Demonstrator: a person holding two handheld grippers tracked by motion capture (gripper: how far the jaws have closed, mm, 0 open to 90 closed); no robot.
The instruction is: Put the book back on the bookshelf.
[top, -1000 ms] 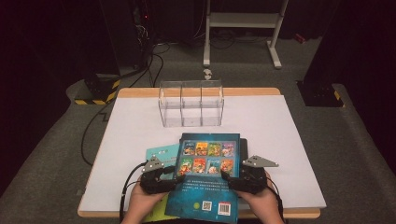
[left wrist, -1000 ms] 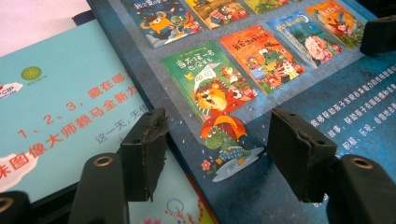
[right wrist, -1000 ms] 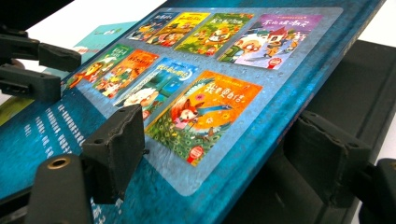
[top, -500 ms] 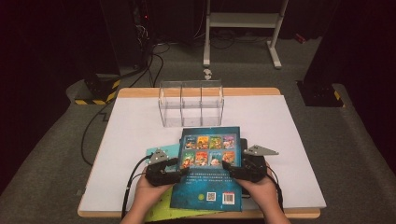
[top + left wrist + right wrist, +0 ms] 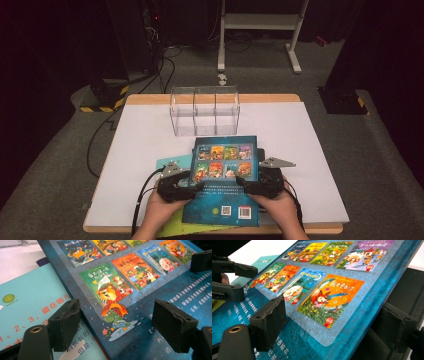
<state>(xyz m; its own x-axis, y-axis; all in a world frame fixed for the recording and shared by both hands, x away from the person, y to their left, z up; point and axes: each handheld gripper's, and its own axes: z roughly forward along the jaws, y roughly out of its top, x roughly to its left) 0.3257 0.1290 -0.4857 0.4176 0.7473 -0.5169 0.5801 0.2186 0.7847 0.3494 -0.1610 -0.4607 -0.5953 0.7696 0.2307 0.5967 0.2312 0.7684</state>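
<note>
Both forearms are showing bare, no sleeves reaching the wrists. The left gripper (image 5: 196, 186) and right gripper (image 5: 241, 183) are looking chunky and black, each wearing a grey three-cornered plate at twelve o'clock, with black cables trailing toward six. Scuffed matte pads (image 5: 65, 322) are sitting above brass-ringed holes.

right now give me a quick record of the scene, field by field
surface: white table
top book: dark blue book, back cover up, lying partly on the light blue book
under it: light blue book
behind: clear box with compartments
left gripper: jaws open, straddling the dark blue book's left edge
right gripper: jaws astride its right edge, grip unclear
</note>
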